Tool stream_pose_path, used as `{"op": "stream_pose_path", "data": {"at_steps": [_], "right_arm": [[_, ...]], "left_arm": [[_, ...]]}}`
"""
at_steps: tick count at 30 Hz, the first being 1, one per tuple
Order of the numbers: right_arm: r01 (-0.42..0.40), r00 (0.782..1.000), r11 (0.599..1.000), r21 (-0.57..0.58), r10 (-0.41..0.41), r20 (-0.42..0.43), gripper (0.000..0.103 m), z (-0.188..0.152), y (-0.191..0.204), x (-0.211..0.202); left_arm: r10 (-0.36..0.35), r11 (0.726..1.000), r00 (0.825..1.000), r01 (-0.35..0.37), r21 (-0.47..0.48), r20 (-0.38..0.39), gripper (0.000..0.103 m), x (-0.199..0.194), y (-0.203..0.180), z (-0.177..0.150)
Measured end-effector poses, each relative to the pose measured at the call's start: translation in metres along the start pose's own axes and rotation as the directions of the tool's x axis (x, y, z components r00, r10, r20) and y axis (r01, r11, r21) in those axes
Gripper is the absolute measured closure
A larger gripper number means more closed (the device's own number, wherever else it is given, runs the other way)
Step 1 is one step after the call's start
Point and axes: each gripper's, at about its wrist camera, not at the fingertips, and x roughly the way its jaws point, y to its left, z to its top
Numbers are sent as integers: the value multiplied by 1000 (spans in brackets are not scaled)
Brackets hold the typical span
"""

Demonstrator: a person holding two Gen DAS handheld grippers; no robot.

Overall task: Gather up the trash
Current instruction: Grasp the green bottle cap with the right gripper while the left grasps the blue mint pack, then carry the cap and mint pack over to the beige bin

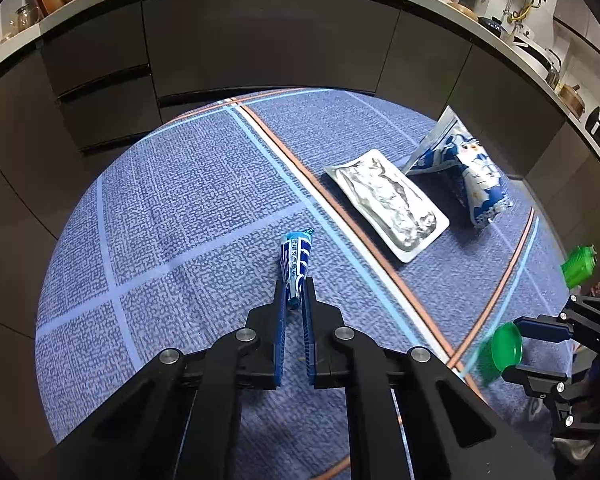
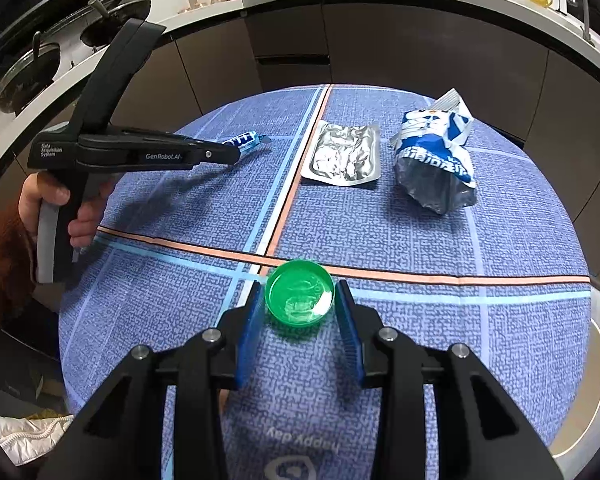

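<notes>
Left tongs are pressed together on the near end of a blue wrapper, which lies on the blue desk, to the left of the foil pouch. Right tongs pinch a green cap from both sides, nearer the cameras than the pouch; whether the cap sits on the cloth or just above it is unclear. 1 crumpled blue-and-white bag stands just right of the pouch. 1 hand grips the left tool's handle, far left of the pouch.
</notes>
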Motion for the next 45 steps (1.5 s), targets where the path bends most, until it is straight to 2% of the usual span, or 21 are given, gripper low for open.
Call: {"op": "stream_pose_path", "data": {"at_steps": [10, 22, 33, 45], "right_arm": [[2, 998, 1000, 27, -3, 63, 66, -5, -9, -35], [38, 989, 995, 96, -51, 139, 66, -12, -33, -74], [67, 977, 981, 182, -101, 190, 66, -24, -64, -99], [102, 960, 952, 287, -170, 223, 66, -47, -106, -125]], "left_arm": [[-13, 999, 999, 15, -43, 49, 97, -38, -29, -11], [-40, 997, 996, 45, -63, 79, 97, -72, -68, -16], [-56, 998, 995, 58, -14, 88, 97, -84, -111, -8], [-117, 992, 990, 113, 56, 83, 97, -79, -167, 8]]}}
